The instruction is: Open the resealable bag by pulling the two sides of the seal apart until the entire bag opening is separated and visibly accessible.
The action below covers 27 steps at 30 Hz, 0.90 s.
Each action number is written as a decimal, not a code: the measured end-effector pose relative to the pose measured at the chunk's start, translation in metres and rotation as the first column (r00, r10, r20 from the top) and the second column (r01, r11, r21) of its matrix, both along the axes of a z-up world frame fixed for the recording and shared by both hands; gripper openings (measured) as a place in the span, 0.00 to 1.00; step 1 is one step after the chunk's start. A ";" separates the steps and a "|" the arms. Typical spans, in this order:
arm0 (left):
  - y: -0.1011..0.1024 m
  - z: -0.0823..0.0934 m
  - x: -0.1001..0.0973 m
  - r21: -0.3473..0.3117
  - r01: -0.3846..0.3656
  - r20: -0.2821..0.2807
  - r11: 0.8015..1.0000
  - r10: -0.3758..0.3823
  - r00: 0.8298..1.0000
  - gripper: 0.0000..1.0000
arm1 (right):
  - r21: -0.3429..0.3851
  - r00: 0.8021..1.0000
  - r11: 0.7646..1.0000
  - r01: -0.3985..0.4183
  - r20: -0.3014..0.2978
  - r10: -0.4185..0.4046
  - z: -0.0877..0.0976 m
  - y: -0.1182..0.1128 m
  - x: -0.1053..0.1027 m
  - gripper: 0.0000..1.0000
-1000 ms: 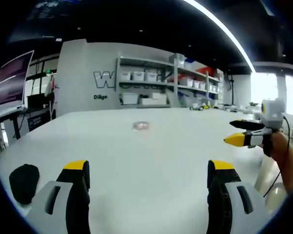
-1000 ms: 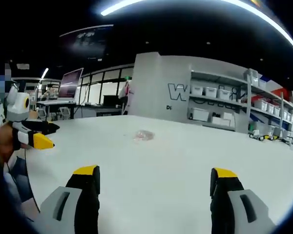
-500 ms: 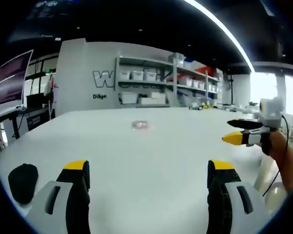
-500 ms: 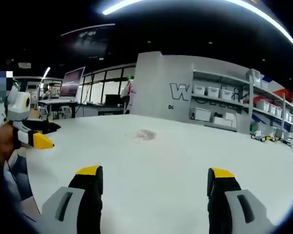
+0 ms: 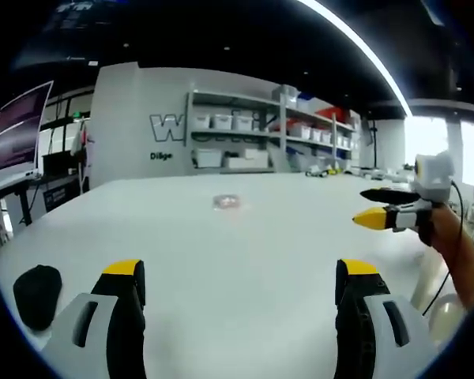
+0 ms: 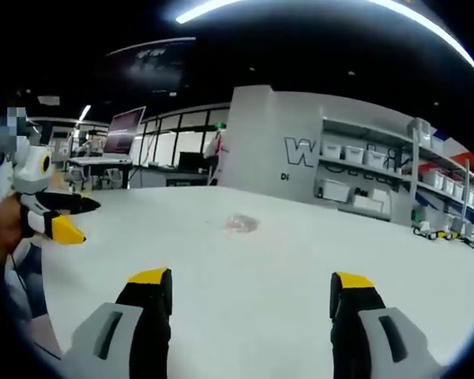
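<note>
I judged the task barely begun at this moment: nothing had been grasped, and all of the opening work lay ahead of me. The resealable bag (image 5: 227, 203) lay flat, small and pale, far out on the white surface (image 5: 245, 253), well apart from both of my claws. In the right gripper view the same bag (image 6: 241, 224) sat out ahead near the middle of the surface (image 6: 253, 268), with a faint pinkish tint to it; it was too small for me to tell whether its seal was closed or which way the seal faced.

My left claw (image 5: 241, 276) stood wide, its two yellow-tipped jaws far apart with nothing but bare surface between them. My right claw (image 6: 251, 280) was likewise spread wide and carried nothing. Each claw also came into the other's view from the side, held above the surface by a hand, with its jaws parted and nothing in them.

A dark rounded object (image 5: 38, 294) rested on the surface near my left jaw; I could not tell what it was.

What was left, as I reckoned it: reach the bag, take one side of the seal in each claw, and pull them apart along the whole opening.
</note>
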<state>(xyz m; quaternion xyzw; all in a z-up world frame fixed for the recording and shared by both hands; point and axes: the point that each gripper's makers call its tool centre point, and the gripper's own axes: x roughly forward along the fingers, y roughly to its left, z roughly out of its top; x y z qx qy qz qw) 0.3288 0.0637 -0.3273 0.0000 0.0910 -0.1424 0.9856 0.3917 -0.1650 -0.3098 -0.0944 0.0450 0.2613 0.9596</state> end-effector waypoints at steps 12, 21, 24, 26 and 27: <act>-0.001 -0.001 0.002 0.003 0.000 -0.004 1.000 0.000 1.000 0.99 | -0.037 0.999 0.999 -0.034 0.008 0.034 0.003 0.006 0.018 0.75; 0.000 -0.001 0.003 0.003 -0.001 -0.002 1.000 0.001 1.000 0.99 | -0.034 0.997 0.997 -0.072 -0.011 0.072 -0.002 0.014 0.027 0.67; 0.000 -0.001 0.003 0.002 -0.002 -0.002 1.000 0.002 1.000 0.99 | -0.044 0.997 0.996 -0.082 -0.010 0.082 -0.001 0.016 0.032 0.67; 0.001 -0.001 0.002 0.002 -0.002 -0.003 1.000 0.002 1.000 0.99 | -0.044 0.995 0.994 -0.096 -0.014 0.096 0.000 0.018 0.035 0.66; 0.001 -0.001 0.002 0.002 -0.003 -0.002 1.000 0.003 1.000 0.99 | -0.047 0.995 0.994 -0.101 -0.014 0.101 0.000 0.019 0.037 0.66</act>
